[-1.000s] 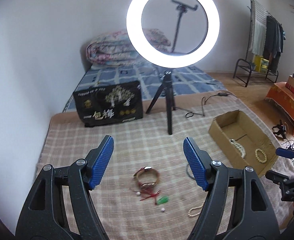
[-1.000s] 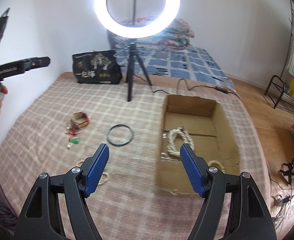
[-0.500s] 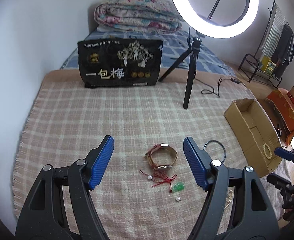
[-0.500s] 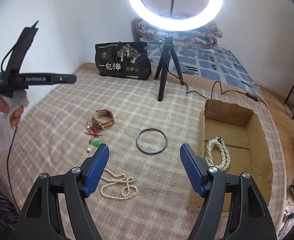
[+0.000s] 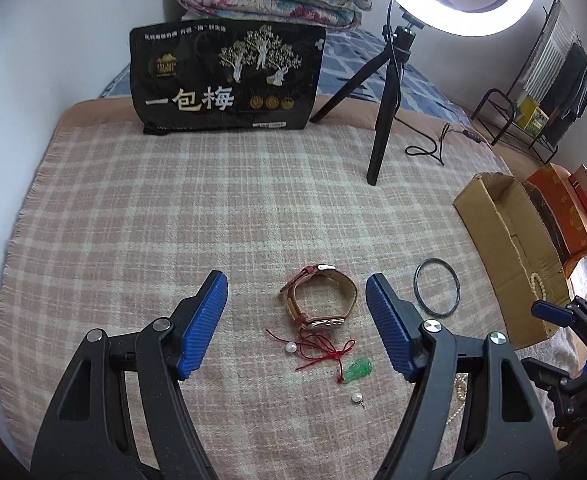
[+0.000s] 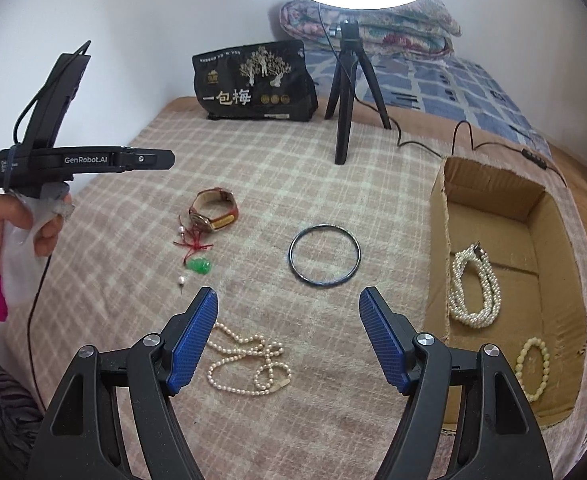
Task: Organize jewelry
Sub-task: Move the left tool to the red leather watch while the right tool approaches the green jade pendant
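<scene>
Both claws gape empty: the left gripper (image 5: 296, 320) points straight at the watch (image 5: 320, 300), while the right gripper (image 6: 288, 334) hangs over the pearl necklace (image 6: 249, 362).

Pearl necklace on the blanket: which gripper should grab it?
Right, probably. The right gripper is open with the pearl necklace just beyond its fingertips. The left gripper is open and frames the watch instead.

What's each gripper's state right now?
Left gripper: open, empty, above the watch.
Right gripper: open, empty, above the pearl necklace.
</scene>
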`<move>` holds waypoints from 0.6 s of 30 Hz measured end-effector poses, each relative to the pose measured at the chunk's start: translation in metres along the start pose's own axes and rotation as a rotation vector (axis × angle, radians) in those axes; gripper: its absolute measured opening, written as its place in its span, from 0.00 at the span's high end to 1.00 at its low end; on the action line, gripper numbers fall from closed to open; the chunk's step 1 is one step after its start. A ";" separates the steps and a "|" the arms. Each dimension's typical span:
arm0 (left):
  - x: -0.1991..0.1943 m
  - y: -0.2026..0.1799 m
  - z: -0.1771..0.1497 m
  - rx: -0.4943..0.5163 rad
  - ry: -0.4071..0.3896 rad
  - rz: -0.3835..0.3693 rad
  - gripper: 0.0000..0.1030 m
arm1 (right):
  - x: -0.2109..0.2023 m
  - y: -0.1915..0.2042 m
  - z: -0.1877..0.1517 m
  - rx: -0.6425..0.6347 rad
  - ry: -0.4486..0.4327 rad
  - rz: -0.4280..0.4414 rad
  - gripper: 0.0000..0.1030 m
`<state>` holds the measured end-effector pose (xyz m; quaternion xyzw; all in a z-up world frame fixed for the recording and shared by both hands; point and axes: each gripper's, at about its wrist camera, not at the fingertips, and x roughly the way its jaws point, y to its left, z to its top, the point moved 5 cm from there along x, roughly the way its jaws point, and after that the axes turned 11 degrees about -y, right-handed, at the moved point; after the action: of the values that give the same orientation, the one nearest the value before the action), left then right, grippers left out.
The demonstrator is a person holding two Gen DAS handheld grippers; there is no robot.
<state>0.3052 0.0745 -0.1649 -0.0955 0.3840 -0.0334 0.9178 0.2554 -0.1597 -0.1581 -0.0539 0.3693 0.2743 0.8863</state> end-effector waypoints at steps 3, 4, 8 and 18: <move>0.008 -0.002 -0.003 0.008 0.020 -0.008 0.31 | 0.007 0.001 -0.001 0.017 0.015 0.027 0.29; 0.012 -0.003 -0.004 0.008 0.032 -0.013 0.32 | 0.011 0.003 -0.002 0.018 0.021 0.036 0.29; 0.023 -0.002 -0.008 0.006 0.059 -0.021 0.35 | 0.024 0.014 -0.001 -0.010 0.038 0.070 0.29; 0.046 0.004 -0.018 0.015 0.116 -0.027 0.42 | 0.067 0.060 0.000 -0.281 0.091 0.179 0.60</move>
<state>0.3249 0.0692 -0.2107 -0.0916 0.4349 -0.0539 0.8942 0.2623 -0.0792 -0.1976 -0.1564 0.3703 0.3981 0.8246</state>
